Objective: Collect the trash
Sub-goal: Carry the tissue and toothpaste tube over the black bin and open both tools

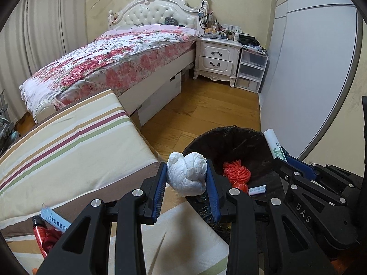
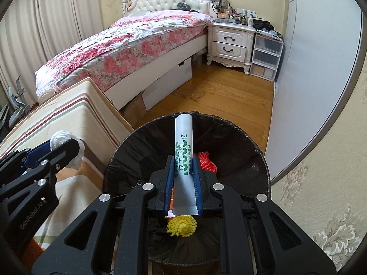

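Observation:
My left gripper (image 1: 187,171) is shut on a crumpled white tissue wad (image 1: 187,175), held at the left rim of the black-lined trash bin (image 1: 231,135). In the right wrist view that wad (image 2: 60,138) shows beside the bin (image 2: 142,135), over the striped cushion. My right gripper (image 2: 182,162) is shut on a white tube with green print (image 2: 183,142), held directly over the bin's opening; the tube (image 1: 274,145) also shows in the left wrist view. Inside the bin lie a red string bundle (image 1: 237,171), a small white packet (image 1: 258,189) and a yellow tuft (image 2: 182,225).
A striped cushion (image 1: 68,142) lies left of the bin, with a red tube (image 1: 39,236) and a blue-printed wrapper (image 1: 55,218) at its near edge. Behind are a floral bed (image 1: 110,57), a white nightstand (image 1: 216,57), plastic drawers (image 1: 251,68) and wooden floor (image 1: 206,110).

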{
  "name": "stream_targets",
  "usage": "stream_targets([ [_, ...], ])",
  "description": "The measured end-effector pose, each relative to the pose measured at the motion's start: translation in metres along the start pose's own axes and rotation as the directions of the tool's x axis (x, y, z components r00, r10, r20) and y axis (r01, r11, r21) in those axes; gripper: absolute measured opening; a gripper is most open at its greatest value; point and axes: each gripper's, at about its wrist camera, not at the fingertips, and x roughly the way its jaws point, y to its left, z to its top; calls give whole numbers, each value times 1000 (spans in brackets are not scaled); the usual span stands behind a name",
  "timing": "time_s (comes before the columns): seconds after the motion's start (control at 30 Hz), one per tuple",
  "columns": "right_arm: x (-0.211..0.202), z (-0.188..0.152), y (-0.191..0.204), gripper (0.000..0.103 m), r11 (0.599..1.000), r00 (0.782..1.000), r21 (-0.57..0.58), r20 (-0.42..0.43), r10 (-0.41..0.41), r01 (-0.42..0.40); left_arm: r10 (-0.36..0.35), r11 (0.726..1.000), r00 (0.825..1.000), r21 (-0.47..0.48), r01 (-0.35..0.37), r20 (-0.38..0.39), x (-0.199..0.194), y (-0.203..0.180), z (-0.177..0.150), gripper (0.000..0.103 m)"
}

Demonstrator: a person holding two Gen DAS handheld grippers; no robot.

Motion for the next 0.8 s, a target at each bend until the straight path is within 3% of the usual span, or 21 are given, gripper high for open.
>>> stream_targets([
  [0.23,10,2,-10,17,1000,1000,22,-7,-16,16,36,999,999,35,-35,-18,18,-14,3,35],
  [0.37,12,2,-13,32,999,999,30,-2,-32,33,53,998,998,32,-51,-44,25,-13,2,49],
  [0.6,7,1,-20,40,997,998,46,11,-62,61,57,998,998,-3,-57,-39,20,-4,3,69],
  [0.8,0,0,-18,49,997,998,50,24,-66,65,56,998,998,-26,-57,-25,8,3,4,73],
])
